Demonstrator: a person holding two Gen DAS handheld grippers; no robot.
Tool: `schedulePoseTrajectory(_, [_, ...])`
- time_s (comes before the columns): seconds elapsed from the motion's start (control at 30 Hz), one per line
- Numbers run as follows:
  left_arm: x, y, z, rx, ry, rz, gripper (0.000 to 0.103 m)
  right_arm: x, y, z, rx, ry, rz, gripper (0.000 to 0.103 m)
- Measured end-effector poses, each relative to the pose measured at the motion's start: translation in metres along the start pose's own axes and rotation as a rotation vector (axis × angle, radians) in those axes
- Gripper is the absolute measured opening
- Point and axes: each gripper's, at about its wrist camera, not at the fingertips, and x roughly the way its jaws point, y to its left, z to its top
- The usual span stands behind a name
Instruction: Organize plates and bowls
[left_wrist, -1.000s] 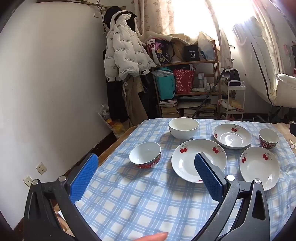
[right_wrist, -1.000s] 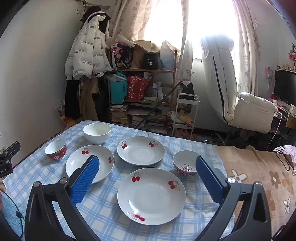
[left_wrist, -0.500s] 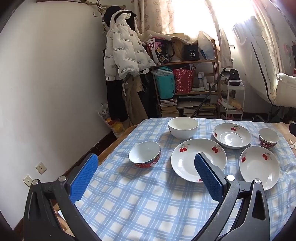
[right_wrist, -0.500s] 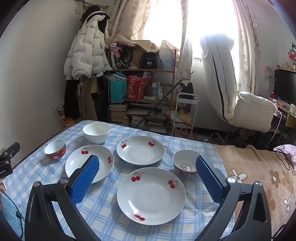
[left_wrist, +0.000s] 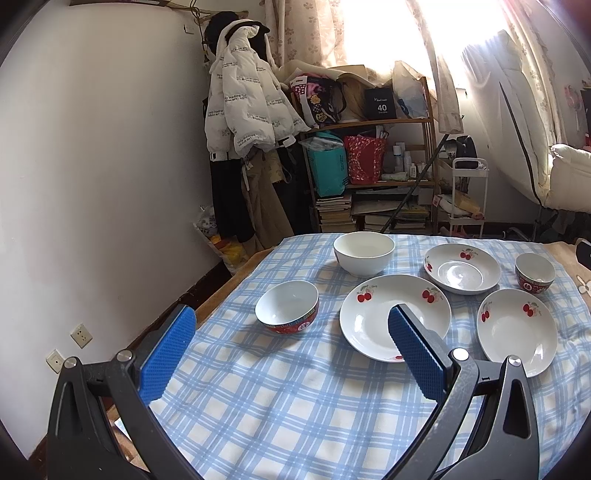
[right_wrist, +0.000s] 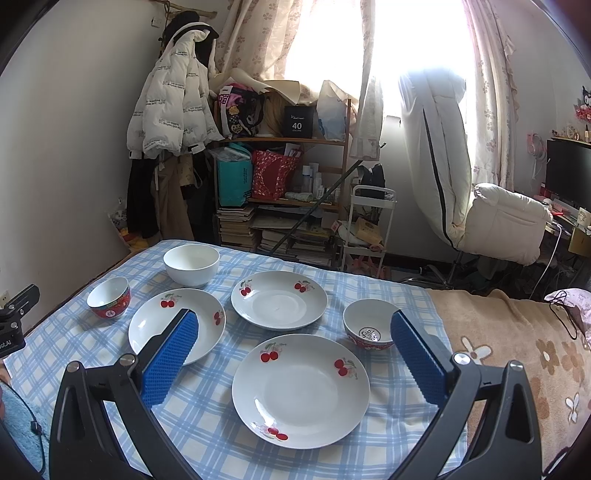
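Left tongs (left_wrist: 291, 354) and right tongs (right_wrist: 295, 354) both gape wide, holding nothing, above the blue-checked counter (right_wrist: 207, 424). Nearest the right tongs lies a white cherry-print plate (right_wrist: 301, 386); beyond it, a small red-sided bowl (right_wrist: 369, 328) with unreadable characters inside, two more cherry plates (right_wrist: 176, 325) (right_wrist: 279, 300), a plain white bowl (right_wrist: 191, 264). A black box (right_wrist: 297, 122) reads "40".

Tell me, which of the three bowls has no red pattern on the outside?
The large bowl at the far left end of the table, plain white all over. The two smaller bowls both have red decorated outsides.
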Motion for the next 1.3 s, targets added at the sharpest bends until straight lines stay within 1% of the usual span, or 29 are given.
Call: schedulePoseTrajectory(1.3, [0.0001,-0.0013,-0.0016,0.009,-0.007,0.004,0.102,0.0022,0.0023,-0.0023,-0.004,0.005,-0.002,0.103])
